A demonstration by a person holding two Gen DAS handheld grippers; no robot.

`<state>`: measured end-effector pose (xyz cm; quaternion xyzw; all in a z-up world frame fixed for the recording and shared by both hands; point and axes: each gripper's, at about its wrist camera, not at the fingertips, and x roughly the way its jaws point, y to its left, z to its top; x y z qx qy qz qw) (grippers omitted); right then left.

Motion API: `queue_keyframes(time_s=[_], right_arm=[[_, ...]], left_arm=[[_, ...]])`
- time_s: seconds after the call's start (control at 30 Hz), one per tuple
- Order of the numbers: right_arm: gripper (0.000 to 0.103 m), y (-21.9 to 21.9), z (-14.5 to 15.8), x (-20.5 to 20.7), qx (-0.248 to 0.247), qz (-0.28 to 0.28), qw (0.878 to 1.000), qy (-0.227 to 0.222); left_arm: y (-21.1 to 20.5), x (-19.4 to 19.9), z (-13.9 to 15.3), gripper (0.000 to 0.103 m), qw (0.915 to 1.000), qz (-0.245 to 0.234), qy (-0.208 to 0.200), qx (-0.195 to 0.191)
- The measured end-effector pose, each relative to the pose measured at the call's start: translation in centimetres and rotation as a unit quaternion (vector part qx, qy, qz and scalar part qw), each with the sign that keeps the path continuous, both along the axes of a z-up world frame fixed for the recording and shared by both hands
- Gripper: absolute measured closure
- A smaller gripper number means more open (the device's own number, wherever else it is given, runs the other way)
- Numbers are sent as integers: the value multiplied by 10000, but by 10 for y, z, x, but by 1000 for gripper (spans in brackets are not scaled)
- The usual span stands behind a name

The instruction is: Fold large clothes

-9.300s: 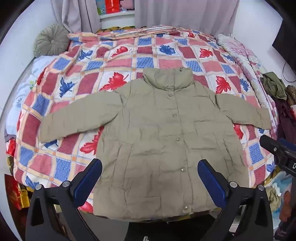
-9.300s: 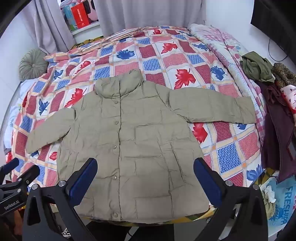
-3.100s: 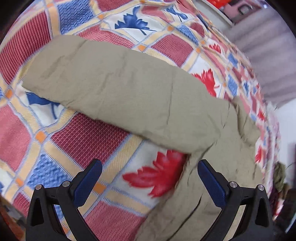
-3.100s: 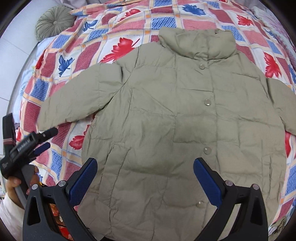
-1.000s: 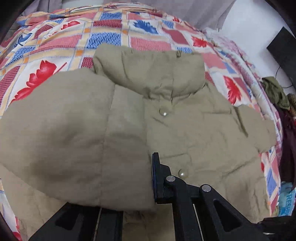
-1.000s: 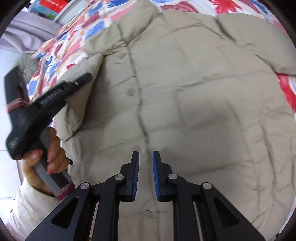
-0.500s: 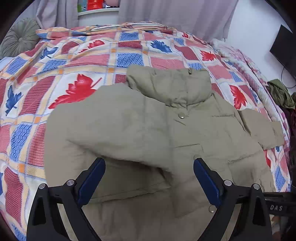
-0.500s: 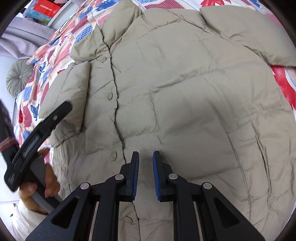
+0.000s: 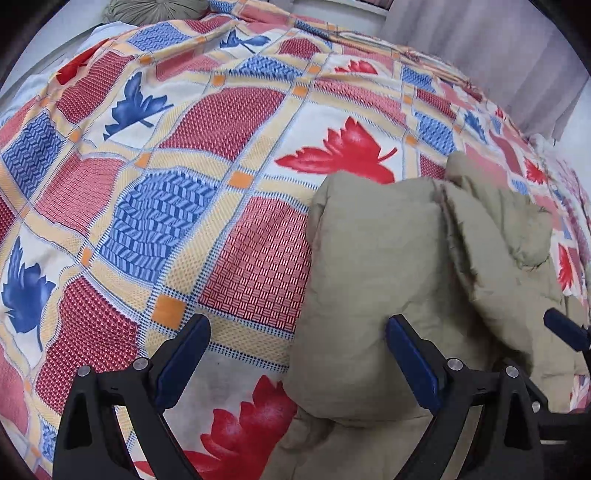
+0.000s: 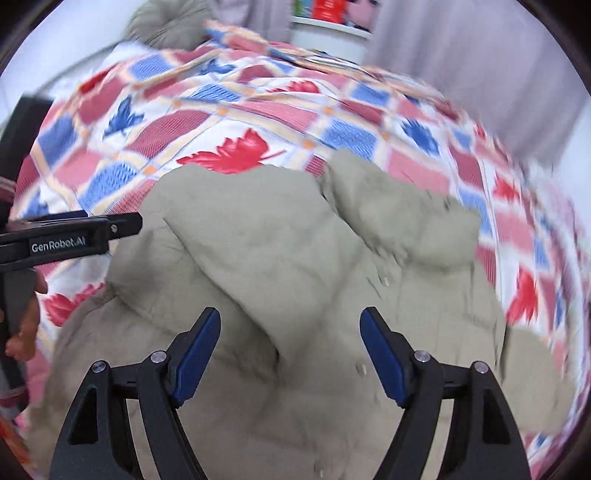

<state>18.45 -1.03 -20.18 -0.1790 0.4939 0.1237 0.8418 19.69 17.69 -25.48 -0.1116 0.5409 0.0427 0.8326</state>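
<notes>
The beige padded jacket (image 10: 295, 251) lies on the patchwork quilt (image 9: 166, 166), its left sleeve (image 10: 236, 221) folded over its buttoned front. In the left wrist view the jacket (image 9: 376, 277) fills the right side. My left gripper (image 9: 297, 354) hangs open over the jacket's folded edge and the quilt, holding nothing. Jaws opening, my right gripper (image 10: 290, 350) is above the jacket's front, with fabric below but nothing pinched. The left gripper (image 10: 74, 236) shows at the left edge of the blurred right wrist view, held by a hand (image 10: 22, 325).
A round grey-green cushion (image 10: 166, 22) sits at the bed's far corner. Grey curtains (image 9: 498, 55) hang behind the bed, beside a shelf with red boxes (image 10: 325, 11). Bare quilt stretches left of the jacket.
The left gripper opened, let the sleeve drop across the jacket's front, and swung left over the quilt. The right gripper's jaws went from nearly shut to wide and its view rolled.
</notes>
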Motion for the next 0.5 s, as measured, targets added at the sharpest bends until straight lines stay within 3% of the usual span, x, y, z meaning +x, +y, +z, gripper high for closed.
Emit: queue_keyframes(time_s=[0.13,0.27,0.43,0.5], right_arm=[[23,-3,-15,22,-90,-405,9991,101],[23,-66,2,26,724,-1479,9863,-73],[22,-143,-14,18,1707,-2626,9491,319],[23,-169,-29,11,2239,-3051,9237,601]], left_arm=[[-4,-3,-19,6,9999,59,101,46],[-7,-2,-20,6,9998,12,123,123],[-13,1,-18,6,9990,-160,129,404],[-14,1,-17,6,9988,-152,154,444]])
